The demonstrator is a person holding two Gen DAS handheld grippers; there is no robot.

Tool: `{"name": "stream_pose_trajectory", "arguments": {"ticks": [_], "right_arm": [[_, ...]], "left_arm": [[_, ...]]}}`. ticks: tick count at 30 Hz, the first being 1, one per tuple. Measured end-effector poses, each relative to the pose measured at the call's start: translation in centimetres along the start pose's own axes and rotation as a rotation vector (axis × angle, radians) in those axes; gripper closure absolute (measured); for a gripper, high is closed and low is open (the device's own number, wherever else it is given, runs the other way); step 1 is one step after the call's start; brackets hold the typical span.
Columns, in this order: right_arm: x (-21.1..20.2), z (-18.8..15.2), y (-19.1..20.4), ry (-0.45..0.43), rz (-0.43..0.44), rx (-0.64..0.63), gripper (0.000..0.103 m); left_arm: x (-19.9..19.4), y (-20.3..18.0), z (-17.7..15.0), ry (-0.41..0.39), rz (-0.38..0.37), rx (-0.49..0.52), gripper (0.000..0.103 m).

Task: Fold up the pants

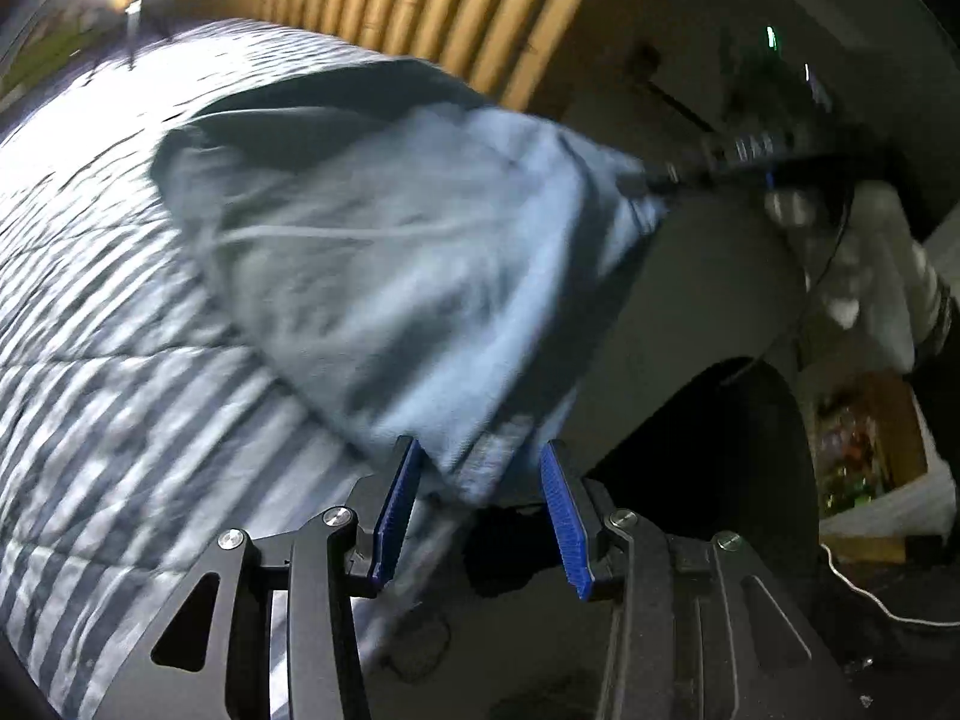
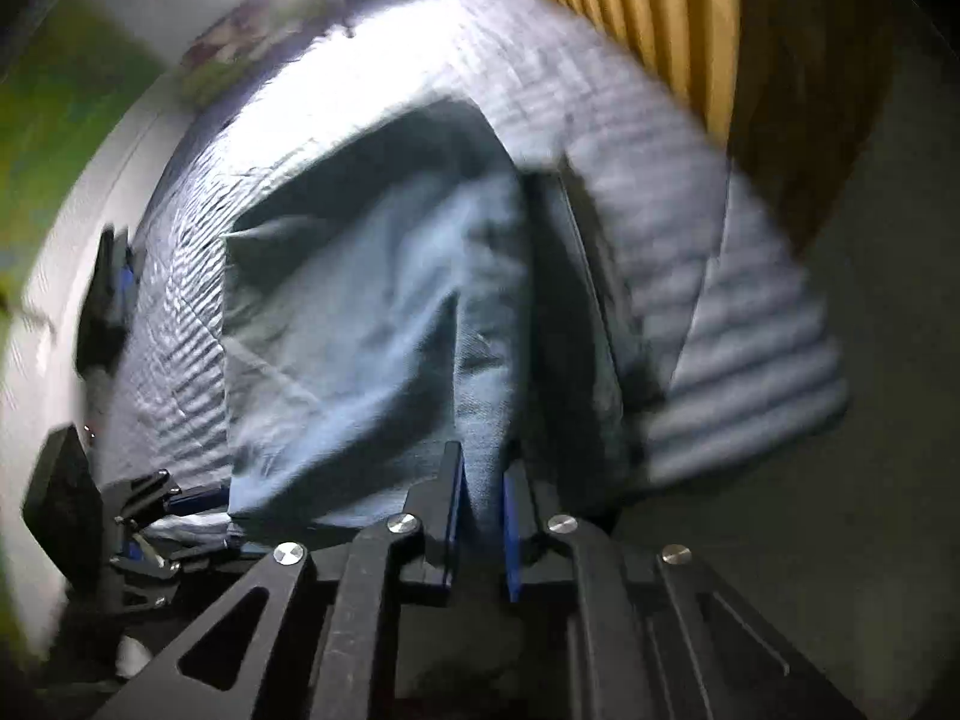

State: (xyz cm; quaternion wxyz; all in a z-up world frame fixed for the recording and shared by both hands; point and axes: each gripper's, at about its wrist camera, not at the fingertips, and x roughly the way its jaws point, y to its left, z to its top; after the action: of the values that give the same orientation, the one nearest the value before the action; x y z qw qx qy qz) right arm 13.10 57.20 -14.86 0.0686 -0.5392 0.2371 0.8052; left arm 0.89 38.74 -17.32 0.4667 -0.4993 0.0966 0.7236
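Nearest us in the right wrist view, the right gripper (image 2: 483, 516) has its fingers nearly pressed together, pinching a fold of the pants (image 2: 360, 324) at the near edge of the bed (image 2: 750, 360). The cloth runs up out of the pads in a taut ridge, so we read this as a real hold, not just contact.

In the left wrist view, the left gripper (image 1: 480, 504) has its fingers spread partway, with a hem corner of the pants (image 1: 384, 252) hanging between the blue pads. The corner touches or nearly touches the left pad; the right pad stands clear of it. We cannot tell whether it is clamped; it looks loose.

Farther out, the pants lie partly on the striped quilt, partly lifted off the near edge. One side is stretched toward the right gripper, seen blurred at the far right of the left view (image 1: 690, 171). The far end of the garment rests flat on the bed, toward the slatted headboard (image 1: 456, 6).

Progress, as we judge it: early to middle. The pants are grasped and being spread or carried, still bunched and wrinkled, with no clean fold visible. Left to do: lay flat, bring the legs together, fold over, release.
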Motion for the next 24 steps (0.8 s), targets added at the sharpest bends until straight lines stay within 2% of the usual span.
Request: {"name": "stream_pose_trajectory", "arguments": {"ticks": [1, 3, 5, 6, 7, 9, 10, 12, 14, 16, 17, 19, 22, 24], "right_arm": [[-0.3, 0.1, 0.1, -0.015, -0.025, -0.019, 0.093], [1.1, 0.1, -0.5, 0.022, -0.107, -0.047, 0.091], [3.0, -0.3, -0.4, 0.092, -0.202, -0.081, 0.082], [2.9, -0.3, -0.3, 0.097, -0.229, -0.089, 0.077], [2.2, -0.1, -0.2, 0.078, -0.245, -0.085, 0.075], [-0.2, 0.7, 0.8, -0.016, -0.284, -0.088, 0.075], [-1.7, 1.5, 1.9, -0.072, -0.257, -0.109, 0.075], [-3.0, 3.4, 4.0, -0.121, -0.177, -0.148, 0.074], [-3.1, 6.2, 7.2, -0.149, -0.085, -0.222, 0.074], [-1.8, 8.5, 10.7, -0.154, -0.032, -0.314, 0.074], [-0.2, 9.9, 12.9, -0.138, -0.009, -0.379, 0.074], [2.4, 11.7, 15.6, -0.092, 0.02, -0.462, 0.074], [7.1, 13.4, 18.2, -0.014, 0.049, -0.572, 0.073], [8.6, 14.1, 18.4, 0.014, 0.074, -0.594, 0.073]], "left_arm": [[0.4, -0.4, 0.1, 0.006, 0.003, 0.015, 0.059], [0.5, -0.6, 0.3, 0.006, -0.013, 0.019, 0.059], [-0.5, -0.2, 0.4, -0.009, -0.035, 0.009, 0.059], [-1.1, 0.1, 0.5, -0.026, -0.032, 0.002, 0.059], [-2.1, 0.7, 0.6, -0.055, -0.017, -0.005, 0.059], [-3.3, 1.6, 1.0, -0.098, 0.007, -0.018, 0.059], [-3.5, 2.0, 1.5, -0.116, 0.017, -0.02, 0.059], [-3.2, 2.3, 2.2, -0.126, 0.025, -0.015, 0.059], [-1.6, 2.2, 3.0, -0.106, 0.012, 0.001, 0.059], [0.3, 1.6, 3.1, -0.053, 0.018, 0.029, 0.059], [1.3, 1.3, 2.9, -0.02, 0.022, 0.048, 0.059], [2.3, 0.9, 2.3, -0.002, 0.034, 0.079, 0.059], [1.8, 1.2, 2.6, -0.01, 0.01, 0.079, 0.059], [0.4, 2.4, 3.0, -0.053, 0.009, 0.048, 0.059]]}}
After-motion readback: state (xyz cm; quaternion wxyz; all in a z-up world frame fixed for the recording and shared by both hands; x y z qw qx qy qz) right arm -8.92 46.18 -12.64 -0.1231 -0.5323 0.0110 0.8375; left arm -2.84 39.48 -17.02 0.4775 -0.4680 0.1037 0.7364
